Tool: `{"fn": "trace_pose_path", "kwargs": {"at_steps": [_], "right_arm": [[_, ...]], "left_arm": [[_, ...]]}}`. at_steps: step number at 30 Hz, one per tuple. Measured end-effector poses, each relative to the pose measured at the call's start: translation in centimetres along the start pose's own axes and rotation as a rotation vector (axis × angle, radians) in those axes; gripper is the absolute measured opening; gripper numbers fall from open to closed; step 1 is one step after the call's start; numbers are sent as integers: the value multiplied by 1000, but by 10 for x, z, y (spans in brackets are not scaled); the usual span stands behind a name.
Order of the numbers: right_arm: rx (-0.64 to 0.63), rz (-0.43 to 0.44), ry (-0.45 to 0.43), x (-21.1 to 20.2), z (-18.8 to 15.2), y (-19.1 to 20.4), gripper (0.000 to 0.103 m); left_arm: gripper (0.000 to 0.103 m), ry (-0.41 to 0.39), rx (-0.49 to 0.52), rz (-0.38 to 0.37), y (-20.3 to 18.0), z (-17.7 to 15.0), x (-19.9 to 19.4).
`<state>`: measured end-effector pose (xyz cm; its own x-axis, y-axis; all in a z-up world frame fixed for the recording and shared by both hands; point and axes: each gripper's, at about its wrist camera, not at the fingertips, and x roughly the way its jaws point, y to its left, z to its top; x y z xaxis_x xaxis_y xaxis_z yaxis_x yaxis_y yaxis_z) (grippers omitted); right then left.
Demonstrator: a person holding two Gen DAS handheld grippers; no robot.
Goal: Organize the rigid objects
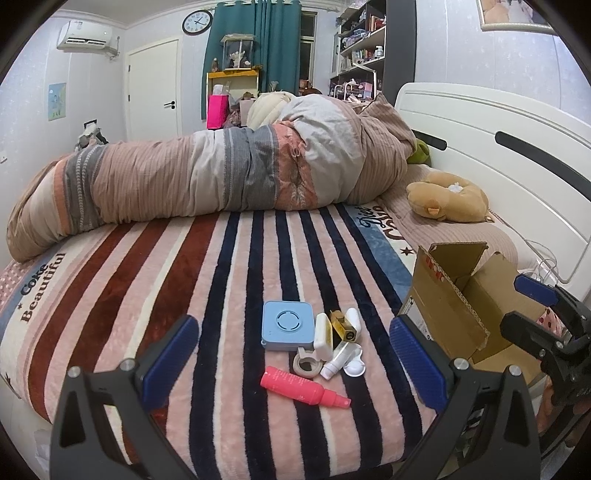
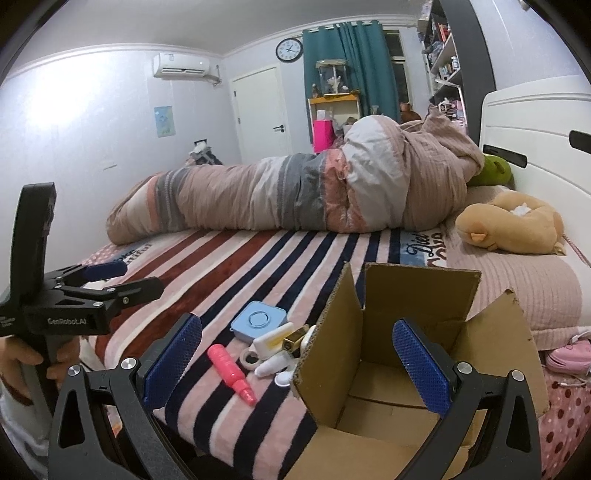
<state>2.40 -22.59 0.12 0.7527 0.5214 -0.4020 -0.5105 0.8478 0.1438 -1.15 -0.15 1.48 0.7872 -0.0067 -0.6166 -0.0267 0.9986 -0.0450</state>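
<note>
Left gripper [image 1: 293, 360] and right gripper [image 2: 297, 360]: jaws apart, holding nothing. Small items beside the cardboard box [image 2: 332, 332], near the blanket [image 1: 129, 295] edge.

I am in a bedroom with pale walls. Ahead of me the bed [image 1: 147, 295] wears a striped blanket, a rolled quilt [image 1: 221, 177] lying across it, and a white headboard [image 1: 498, 147] stands on my right. On the far wall I see a round clock [image 1: 197, 22], teal curtains [image 1: 258, 44], a white door [image 1: 153, 88] and an air conditioner [image 1: 84, 35]. Dark shelves [image 1: 364, 48] rise beside the window.
</note>
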Motion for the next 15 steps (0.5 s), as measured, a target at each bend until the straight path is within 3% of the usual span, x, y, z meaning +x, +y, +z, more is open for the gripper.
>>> {"fn": "trace_pose_path", "kwargs": {"at_steps": [8,12,15], "right_arm": [[-94,-56,-27,2,9,31,103],[-201,39,38,27,16,66,102],[-280,54,142,69,3,97,79]], "left_arm": [[103,-40,-52,-28,25,0,-1],[103,-70,-120,-31,65,-9,13],[103,-51,-81,42,93,-9,21]]}}
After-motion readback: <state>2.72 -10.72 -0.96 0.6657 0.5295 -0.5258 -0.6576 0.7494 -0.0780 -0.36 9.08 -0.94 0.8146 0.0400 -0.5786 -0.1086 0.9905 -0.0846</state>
